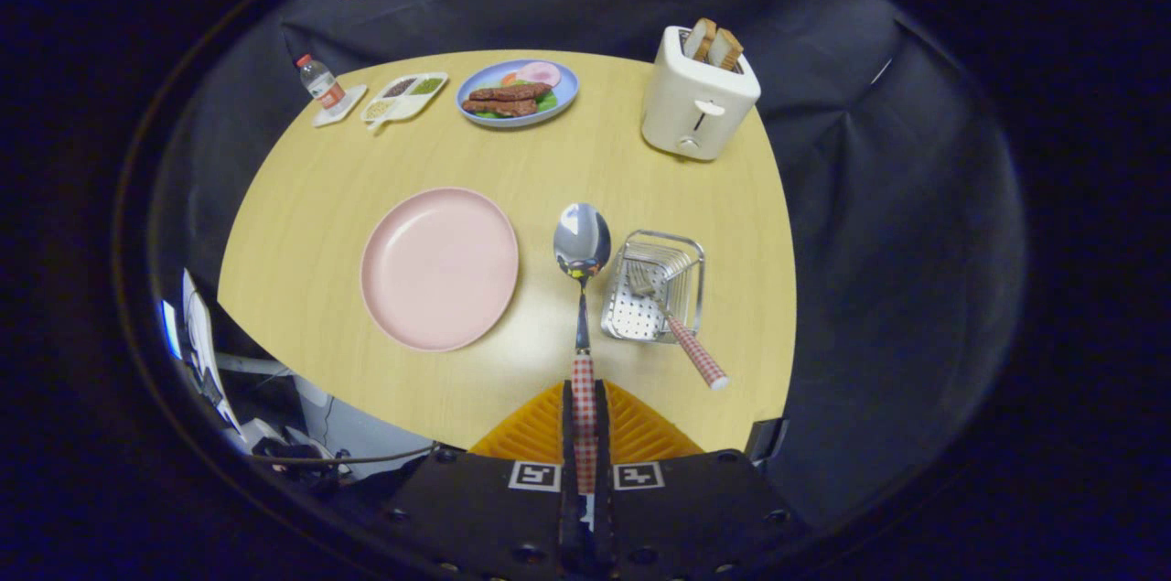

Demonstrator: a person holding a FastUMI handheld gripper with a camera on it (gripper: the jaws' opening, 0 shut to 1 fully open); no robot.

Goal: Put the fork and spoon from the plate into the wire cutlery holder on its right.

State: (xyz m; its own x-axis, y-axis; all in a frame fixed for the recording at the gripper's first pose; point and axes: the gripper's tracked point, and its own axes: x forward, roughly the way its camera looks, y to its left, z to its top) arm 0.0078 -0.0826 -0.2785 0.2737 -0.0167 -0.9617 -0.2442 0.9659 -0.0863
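Note:
My gripper (584,403) is shut on the red-checked handle of the spoon (582,244), both orange fingers (535,430) pressing it. The spoon points straight ahead, held above the table, its shiny bowl hanging between the pink plate (439,268) and the wire cutlery holder (654,286). The plate to the left of the fingers is bare. The fork (672,320) lies in the holder, tines down inside and its red-checked handle sticking out over the near rim toward me.
A white toaster (697,96) with two bread slices stands beyond the holder. Farther back sit a blue plate of food (518,92), a divided condiment tray (404,96) and a small bottle (319,82). The round wooden table (311,197) ends close in front of the fingers.

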